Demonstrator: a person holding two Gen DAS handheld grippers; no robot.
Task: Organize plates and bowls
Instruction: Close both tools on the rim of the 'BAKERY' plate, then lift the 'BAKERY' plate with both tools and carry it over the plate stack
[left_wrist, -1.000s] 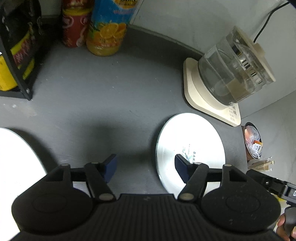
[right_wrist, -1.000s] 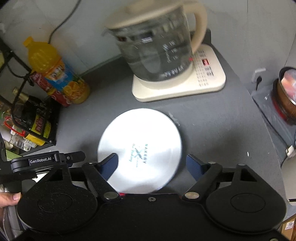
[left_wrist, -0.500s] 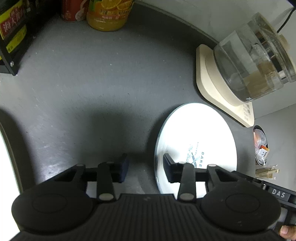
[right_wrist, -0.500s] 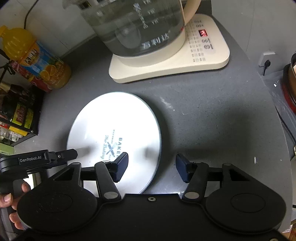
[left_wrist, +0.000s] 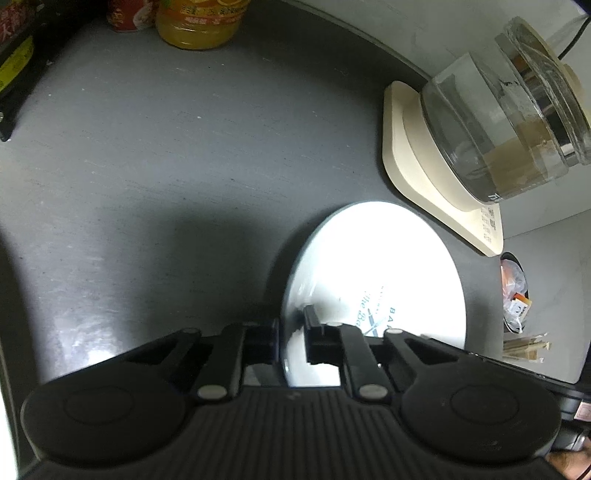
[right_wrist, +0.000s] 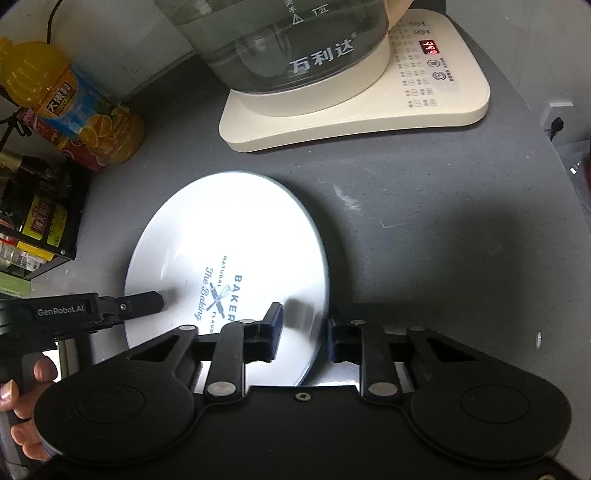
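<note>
Grey counter: 2 tools closing on plate rim (opposite edges).

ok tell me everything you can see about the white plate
The white plate is round, glossy and shallow, ceramic by its look, with a thin dark rim and blue print reading "The Baking". It lies flat on the grey counter before the kettle base. The left gripper and right gripper each straddle opposite edges, jaws closing on the rim.

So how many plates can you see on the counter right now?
1. A white plate lies flat on the grey counter, in front of the kettle base, with both claws closing on opposite edges. Others may lie out of view.
</note>
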